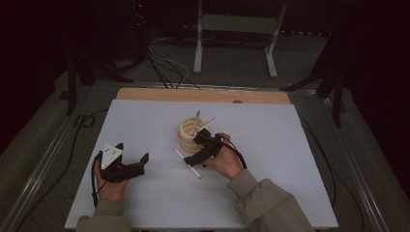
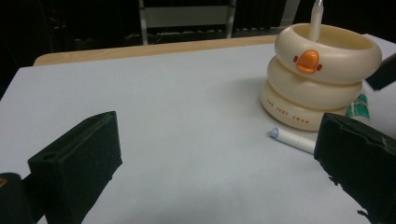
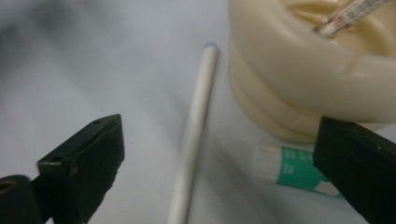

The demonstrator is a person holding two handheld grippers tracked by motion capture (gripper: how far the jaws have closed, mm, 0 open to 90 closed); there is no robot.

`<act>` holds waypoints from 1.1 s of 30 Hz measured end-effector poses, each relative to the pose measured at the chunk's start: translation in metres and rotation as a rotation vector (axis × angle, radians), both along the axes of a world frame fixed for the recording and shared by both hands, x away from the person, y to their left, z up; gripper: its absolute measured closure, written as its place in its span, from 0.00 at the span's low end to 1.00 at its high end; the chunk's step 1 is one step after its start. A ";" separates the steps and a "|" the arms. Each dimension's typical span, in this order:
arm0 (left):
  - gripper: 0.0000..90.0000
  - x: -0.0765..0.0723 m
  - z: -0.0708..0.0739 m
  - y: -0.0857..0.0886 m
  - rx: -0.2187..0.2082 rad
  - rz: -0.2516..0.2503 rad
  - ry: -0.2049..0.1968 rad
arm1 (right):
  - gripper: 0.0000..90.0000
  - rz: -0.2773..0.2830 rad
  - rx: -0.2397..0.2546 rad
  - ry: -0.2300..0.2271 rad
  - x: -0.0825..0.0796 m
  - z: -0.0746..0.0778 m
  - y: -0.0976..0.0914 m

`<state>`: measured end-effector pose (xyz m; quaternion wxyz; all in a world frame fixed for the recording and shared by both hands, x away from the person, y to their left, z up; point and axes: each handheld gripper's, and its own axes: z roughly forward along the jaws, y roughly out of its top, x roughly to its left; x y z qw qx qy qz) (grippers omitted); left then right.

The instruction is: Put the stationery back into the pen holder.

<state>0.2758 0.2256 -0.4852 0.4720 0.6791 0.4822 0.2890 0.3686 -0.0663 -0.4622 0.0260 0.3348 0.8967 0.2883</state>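
Two grippers at the table, both with jaws apart and holding nothing. The right gripper point(image 1: 200, 153) hangs low over the white pen point(image 1: 187, 163), which lies flat on the white table point(image 1: 270, 164) at about 6 o'clock of the cream ringed pen holder point(image 1: 189, 135), just beside its base. In the right gripper view the pen point(image 3: 194, 135) runs up the gap between the two black jaws, nearer the left one, and neither jaw touches it. A short green-and-white tube point(image 3: 292, 170), maybe a glue stick, lies against the holder's foot at 4 o'clock of the pen, partly behind the right jaw. The holder point(image 3: 299, 70) already has a couple of pens standing in it; one shows at its rim.

The left gripper point(image 1: 131, 166) rests well apart, at about 8 o'clock of the holder, idle, jaws spread wide. Its view looks across bare table at the holder point(image 2: 322, 77) with its orange beak mark and the pen's blue-tipped end point(image 2: 293, 139).

Step in hand, as I read it: the reach for the pen, pre-grasp, not yet closed. Next move calls for dropping a bit lower, centring the jaws across the barrel, then closing. The pen is thin and round, so it could roll or slip out. Watch the right jaw: it sits near the tube and the holder's base and could nudge either. After that, lift and tip the pen upright into the holder's mouth at 12 o'clock.
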 end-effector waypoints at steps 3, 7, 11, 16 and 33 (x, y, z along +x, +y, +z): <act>0.02 0.000 0.000 0.000 0.000 0.001 0.001 | 0.08 0.007 -0.017 -0.002 -0.004 0.000 0.006; 0.01 0.000 0.000 0.000 0.001 0.001 0.000 | 0.19 0.005 -0.051 -0.015 -0.011 -0.001 0.012; 0.01 0.000 -0.001 -0.001 0.003 -0.001 0.005 | 0.35 0.028 -0.074 -0.006 -0.014 -0.007 0.019; 0.02 0.001 -0.001 -0.001 0.003 -0.003 0.006 | 0.52 0.030 -0.096 0.004 -0.012 -0.017 0.031; 0.02 0.001 -0.001 -0.001 0.008 -0.003 0.009 | 0.88 0.092 -0.287 0.023 -0.007 -0.031 0.047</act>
